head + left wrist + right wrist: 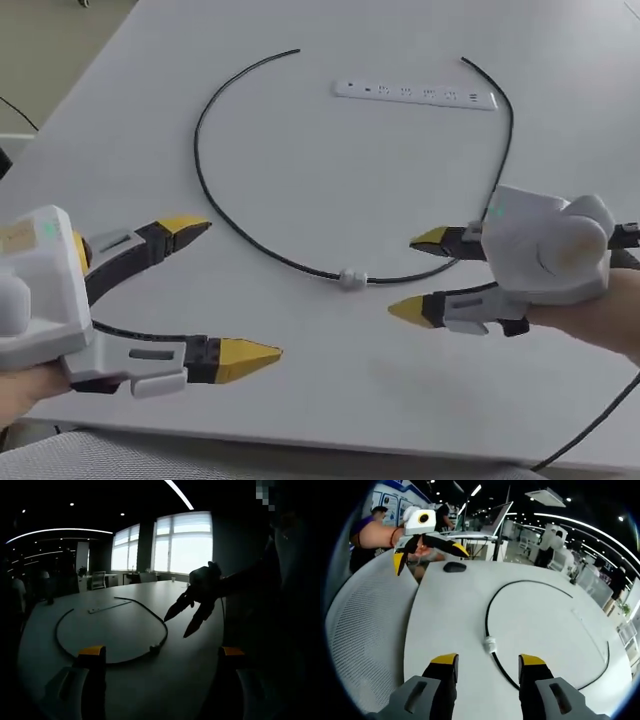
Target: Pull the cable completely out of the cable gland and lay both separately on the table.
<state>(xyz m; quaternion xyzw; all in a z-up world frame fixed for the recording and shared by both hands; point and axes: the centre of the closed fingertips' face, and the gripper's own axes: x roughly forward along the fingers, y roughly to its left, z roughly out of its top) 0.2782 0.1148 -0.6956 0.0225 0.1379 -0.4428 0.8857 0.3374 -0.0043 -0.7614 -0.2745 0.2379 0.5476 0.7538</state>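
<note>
A long black cable [199, 168] lies in a wide loop on the white table [300, 380]. A small white cable gland [351, 279] sits on it at the near side of the loop. My left gripper [238, 290] hovers open at the near left, a short way from the gland. The right gripper [405, 276] is open just right of the gland, jaws pointing at it with nothing between them. In the right gripper view the gland [490, 644] lies just ahead of the open gripper [488, 660]. The left gripper view shows the gland [155, 650] ahead of its gripper [162, 652].
A white power strip [415, 94] lies at the far side of the table inside the loop's opening. A dark computer mouse [454, 567] rests near the table edge. A grey mesh chair [365, 630] stands against the near edge. Another black cord [590, 430] trails off at the near right.
</note>
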